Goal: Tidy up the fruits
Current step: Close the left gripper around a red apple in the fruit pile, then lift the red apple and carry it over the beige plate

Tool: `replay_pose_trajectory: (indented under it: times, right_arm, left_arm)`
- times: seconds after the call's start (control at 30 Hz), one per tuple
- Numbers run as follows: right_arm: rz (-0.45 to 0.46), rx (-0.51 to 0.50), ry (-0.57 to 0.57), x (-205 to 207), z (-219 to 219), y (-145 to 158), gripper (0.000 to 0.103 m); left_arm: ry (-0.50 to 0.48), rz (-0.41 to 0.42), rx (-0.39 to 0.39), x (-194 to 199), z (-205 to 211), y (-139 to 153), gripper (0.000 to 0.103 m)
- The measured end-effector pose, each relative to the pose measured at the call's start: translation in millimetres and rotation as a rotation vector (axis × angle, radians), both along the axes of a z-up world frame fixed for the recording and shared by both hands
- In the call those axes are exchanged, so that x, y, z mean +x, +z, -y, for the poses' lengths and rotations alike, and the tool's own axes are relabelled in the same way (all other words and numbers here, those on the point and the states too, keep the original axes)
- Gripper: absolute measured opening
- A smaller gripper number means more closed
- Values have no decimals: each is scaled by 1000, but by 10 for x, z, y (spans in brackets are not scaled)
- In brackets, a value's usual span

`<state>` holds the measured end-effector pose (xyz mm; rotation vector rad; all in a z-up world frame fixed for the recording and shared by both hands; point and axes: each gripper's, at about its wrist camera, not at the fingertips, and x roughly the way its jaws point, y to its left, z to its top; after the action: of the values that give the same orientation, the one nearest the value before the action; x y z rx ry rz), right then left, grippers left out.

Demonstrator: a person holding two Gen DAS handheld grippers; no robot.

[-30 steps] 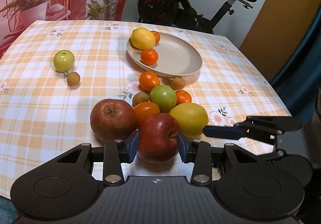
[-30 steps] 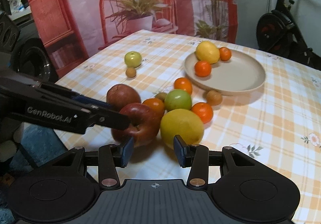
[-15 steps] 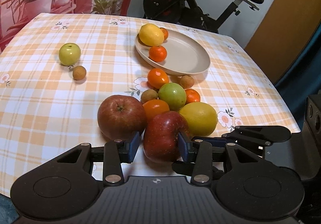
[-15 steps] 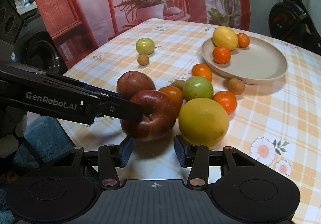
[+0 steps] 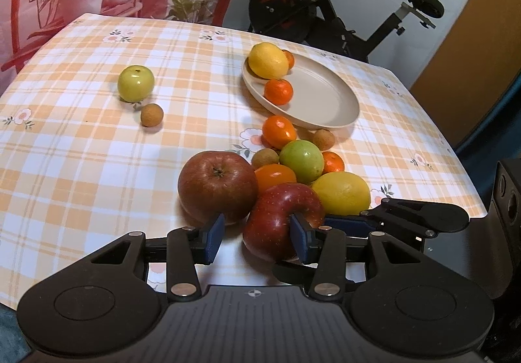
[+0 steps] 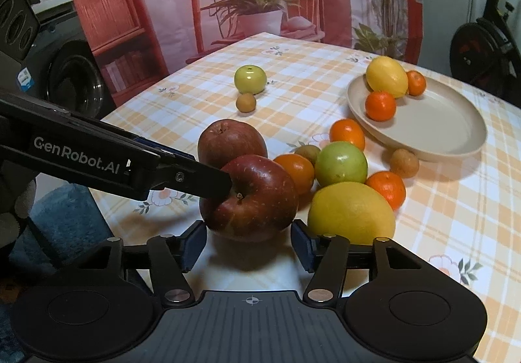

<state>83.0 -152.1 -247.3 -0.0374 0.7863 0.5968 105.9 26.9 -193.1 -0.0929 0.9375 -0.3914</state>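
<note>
— Two tongs crowd one red apple [image 6: 250,197] at the near edge of the bench [image 5: 81,151]. Which has it?

— Neither, as far as I can judge. The left tongs [image 5: 257,237] stand wide apart: one pad touches the apple's side, the other hangs free beside the second, darker apple [image 5: 217,185]. The right tongs [image 6: 249,247] are open too, pads flanking the fruit low down without clearly pressing it.

— So the step in hand?

— Taking up that apple, I'd say. Next, one pair must close squarely across its widest part while the other backs away; the big yellow citrus [image 6: 351,213] sits just beside it and could get nudged.

— And the plate [image 5: 329,102]?

— Toward the far right of the bench, holding a lemon [image 5: 267,60] and two small oranges, one in front [image 5: 278,91], one half hidden behind. Most of its surface is bare. The other fruit lies on the cloth, with a green apple [image 5: 135,88] well apart to the left.
</note>
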Motion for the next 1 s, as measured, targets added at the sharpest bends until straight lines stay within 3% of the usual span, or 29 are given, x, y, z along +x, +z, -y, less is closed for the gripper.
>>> replay_pose_trajectory:
  times: [1.0]
  right_arm:
    - [50, -64, 23, 56, -132, 11, 61]
  left_arm:
    - [-4, -72, -154, 139, -73, -127, 47]
